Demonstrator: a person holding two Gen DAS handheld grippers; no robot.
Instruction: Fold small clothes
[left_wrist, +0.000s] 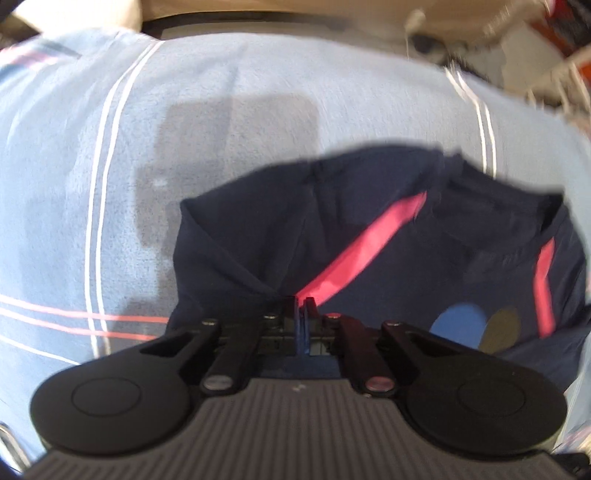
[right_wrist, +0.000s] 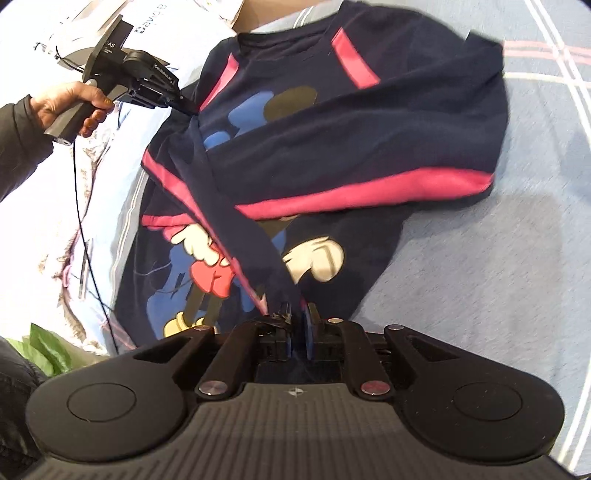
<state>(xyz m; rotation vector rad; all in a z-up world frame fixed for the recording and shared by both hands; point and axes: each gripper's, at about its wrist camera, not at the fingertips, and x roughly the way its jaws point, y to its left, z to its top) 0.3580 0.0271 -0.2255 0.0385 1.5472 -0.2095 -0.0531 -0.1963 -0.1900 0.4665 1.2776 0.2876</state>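
Right wrist view, nearest first: my right tongs (right_wrist: 298, 317) are nearly closed, clamped on a strip of navy fabric, a folded edge of the shirt (right_wrist: 332, 147), which rises from the cloth straight into the jaws. A thin pink line runs along that strip.

The shirt is navy with pink bands and a cartoon print (right_wrist: 221, 258). It lies on a light blue bedsheet (right_wrist: 498, 277) with white and pink stripes. One part is folded across the chest, its pink hem running left to right.

Farther off, at the upper left, I see my left tongs (right_wrist: 186, 107), held in a hand (right_wrist: 70, 105) with a dark sleeve. Their tip is at the shirt's shoulder edge, where the fabric is pulled up into a ridge. A black cable hangs from the handle.

Left wrist view: left tongs (left_wrist: 301, 306) are fully closed, with navy cloth bunched at the tips; the frame is blurred, so I read this as a pinch on the shirt (left_wrist: 369, 229). Beyond it the bedsheet (left_wrist: 240, 92) carries the tool's shadow.
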